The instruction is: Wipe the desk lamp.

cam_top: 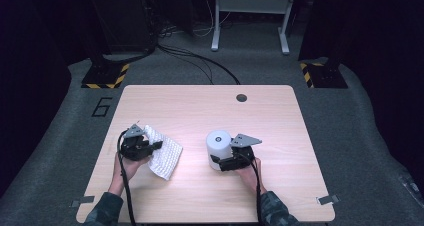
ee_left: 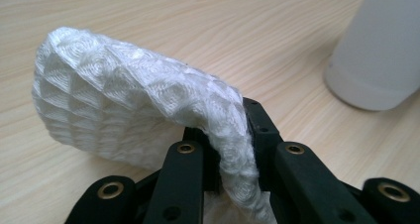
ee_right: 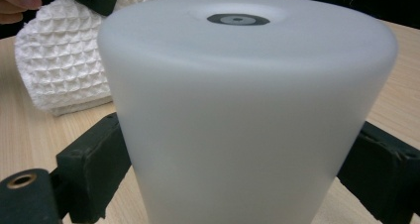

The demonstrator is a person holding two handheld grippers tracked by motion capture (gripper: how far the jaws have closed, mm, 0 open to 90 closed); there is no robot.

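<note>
Left gripper (cam_top: 141,145) pinches white waffle cloth (cam_top: 166,157), near table's (cam_top: 210,103) left edge. Right gripper (cam_top: 226,161) clamps white cylinder (cam_top: 218,147), upright mid-table. Both grasps made; cloth not yet on cylinder, wiping probably left.

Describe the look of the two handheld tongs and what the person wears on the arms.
Both tongs, left and right, are black, blocky two-jaw tools, each topped by a grey three-cornered plate. A black cable trails back from each along the forearm. The left tongs' jaws are linked bars with brass-coloured rivets. The sleeves are dark green camouflage.
</note>
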